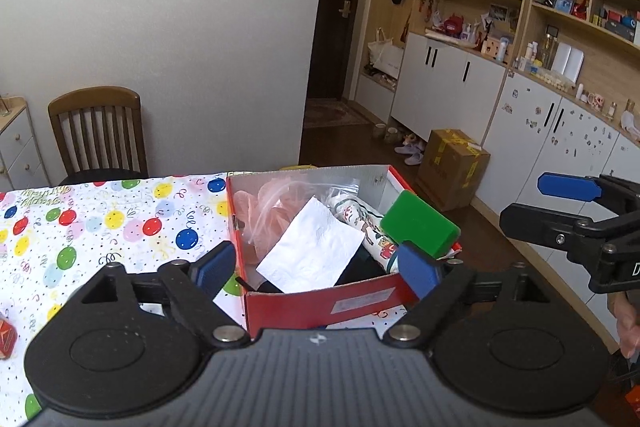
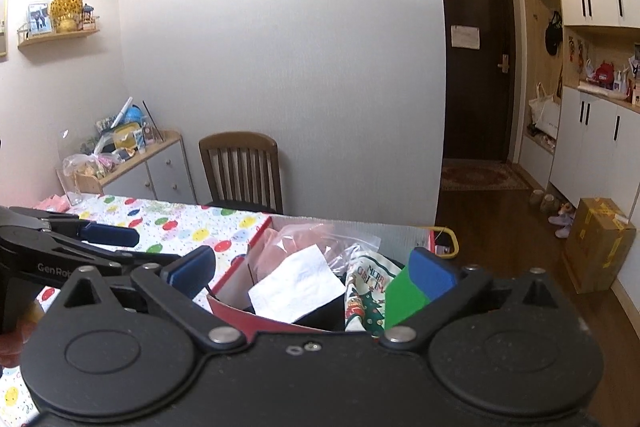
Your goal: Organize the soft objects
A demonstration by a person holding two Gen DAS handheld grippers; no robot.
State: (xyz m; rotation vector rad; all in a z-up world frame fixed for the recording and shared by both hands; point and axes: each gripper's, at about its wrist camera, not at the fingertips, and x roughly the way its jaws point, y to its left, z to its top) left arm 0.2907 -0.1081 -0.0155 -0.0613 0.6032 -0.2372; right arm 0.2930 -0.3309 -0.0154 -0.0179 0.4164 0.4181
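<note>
A red shoebox (image 1: 320, 303) (image 2: 236, 273) stands on the balloon-print tablecloth (image 1: 100, 227) near the table's right end. In it lie a white napkin (image 1: 316, 251) (image 2: 298, 283), a pink item in a clear bag (image 1: 268, 203) (image 2: 296, 239), a Christmas-print cloth (image 1: 368, 223) (image 2: 368, 291), a dark cloth and a green block (image 1: 420, 223) (image 2: 404, 297) at the right wall. My left gripper (image 1: 318, 267) (image 2: 120, 247) hangs open just in front of and above the box, holding nothing. My right gripper (image 2: 312, 269) (image 1: 548, 205) is open and empty, beside the box on its right.
A wooden chair (image 1: 100, 131) (image 2: 240, 171) stands behind the table against the wall. A cardboard carton (image 1: 452, 171) sits on the floor by white cabinets (image 1: 448, 87). A small red object (image 1: 6, 339) lies at the table's left. A hand (image 1: 628, 323) shows at the right edge.
</note>
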